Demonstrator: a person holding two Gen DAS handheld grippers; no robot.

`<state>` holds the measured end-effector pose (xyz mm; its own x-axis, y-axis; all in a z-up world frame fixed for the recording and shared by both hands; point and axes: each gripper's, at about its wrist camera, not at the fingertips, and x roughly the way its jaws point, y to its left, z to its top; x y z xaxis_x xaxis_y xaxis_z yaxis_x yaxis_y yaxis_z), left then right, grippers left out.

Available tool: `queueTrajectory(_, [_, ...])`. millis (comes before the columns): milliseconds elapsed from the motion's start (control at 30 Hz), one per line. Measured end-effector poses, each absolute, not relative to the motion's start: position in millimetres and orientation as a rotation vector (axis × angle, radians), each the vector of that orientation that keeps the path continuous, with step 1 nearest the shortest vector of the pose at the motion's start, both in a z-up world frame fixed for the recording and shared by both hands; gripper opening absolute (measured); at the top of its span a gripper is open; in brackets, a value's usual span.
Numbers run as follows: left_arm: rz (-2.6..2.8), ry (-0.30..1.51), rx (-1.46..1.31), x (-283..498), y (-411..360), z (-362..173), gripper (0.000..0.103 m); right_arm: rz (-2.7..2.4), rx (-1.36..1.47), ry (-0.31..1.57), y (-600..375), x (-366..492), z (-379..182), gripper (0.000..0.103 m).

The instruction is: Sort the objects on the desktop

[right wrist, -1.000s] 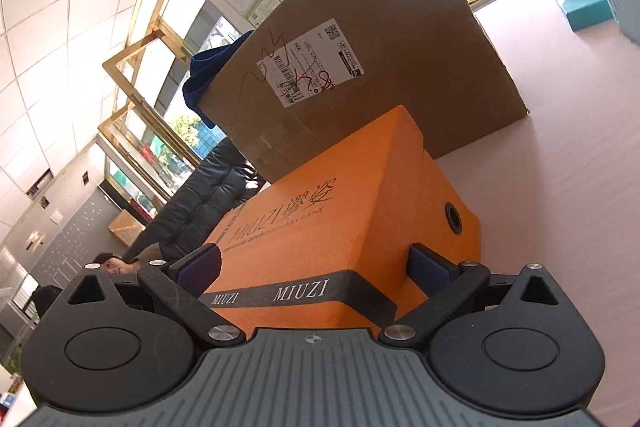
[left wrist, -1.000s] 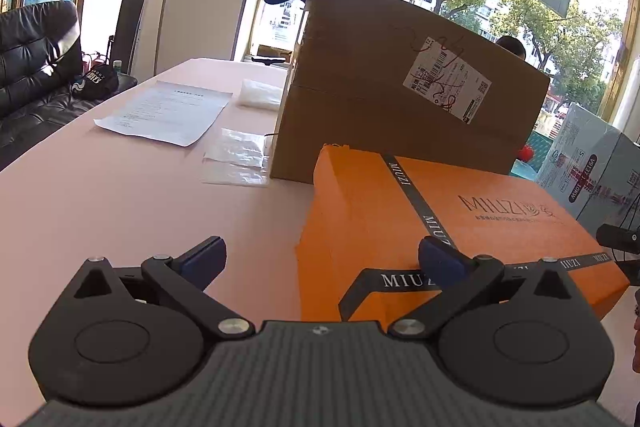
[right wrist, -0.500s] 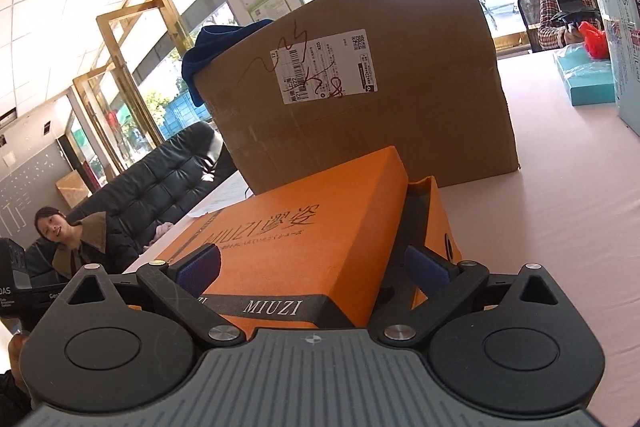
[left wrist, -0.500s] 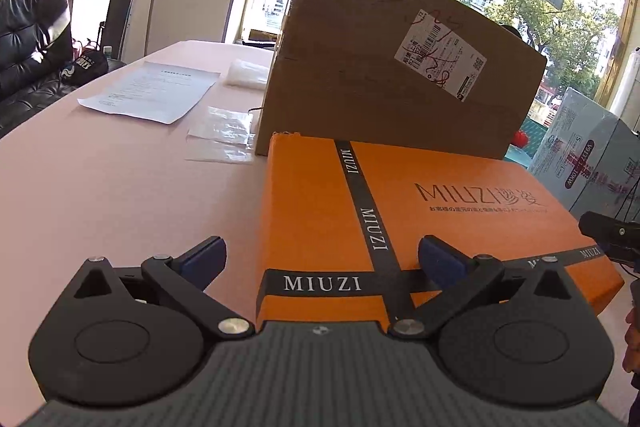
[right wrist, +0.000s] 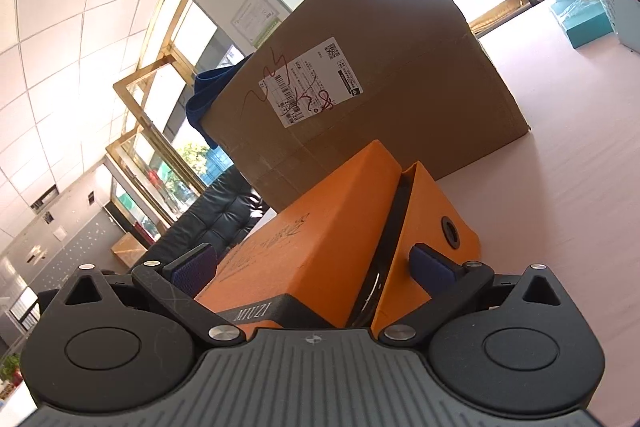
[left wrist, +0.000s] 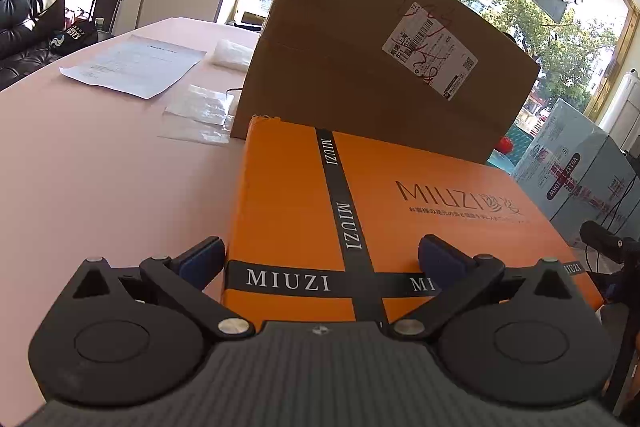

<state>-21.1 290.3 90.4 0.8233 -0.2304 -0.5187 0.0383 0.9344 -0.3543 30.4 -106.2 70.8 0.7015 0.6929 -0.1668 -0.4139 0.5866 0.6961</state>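
Both grippers spread wide at the orange box.
Left gripper [left wrist: 320,259] straddled the box's [left wrist: 360,195] near edge; right gripper [right wrist: 314,265] was rolled sideways, jaws apart across its lid corner.

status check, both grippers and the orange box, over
Left gripper open, straddling orange MIUZI box. Right gripper open at the box's end, lid looks lifted there. Big cardboard carton right behind the box, contact unclear.
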Motion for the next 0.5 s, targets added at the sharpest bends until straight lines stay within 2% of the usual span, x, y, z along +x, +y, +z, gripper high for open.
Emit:
queueTrajectory(167, [-0.14, 0.582, -0.345, -19, 290, 89, 0.103, 0.732, 0.836, 0.487, -126, 40, 63, 0.103])
queueTrajectory(367, [-0.127, 0.581, -0.346, -20, 286, 90, 0.103, 0.75, 0.792, 0.417, -124, 26, 78, 0.103])
queueTrajectory(500, [-0.129, 0.581, -0.353, -20, 288, 89, 0.103, 0.739, 0.627, 0.584, -97, 32, 100, 0.103])
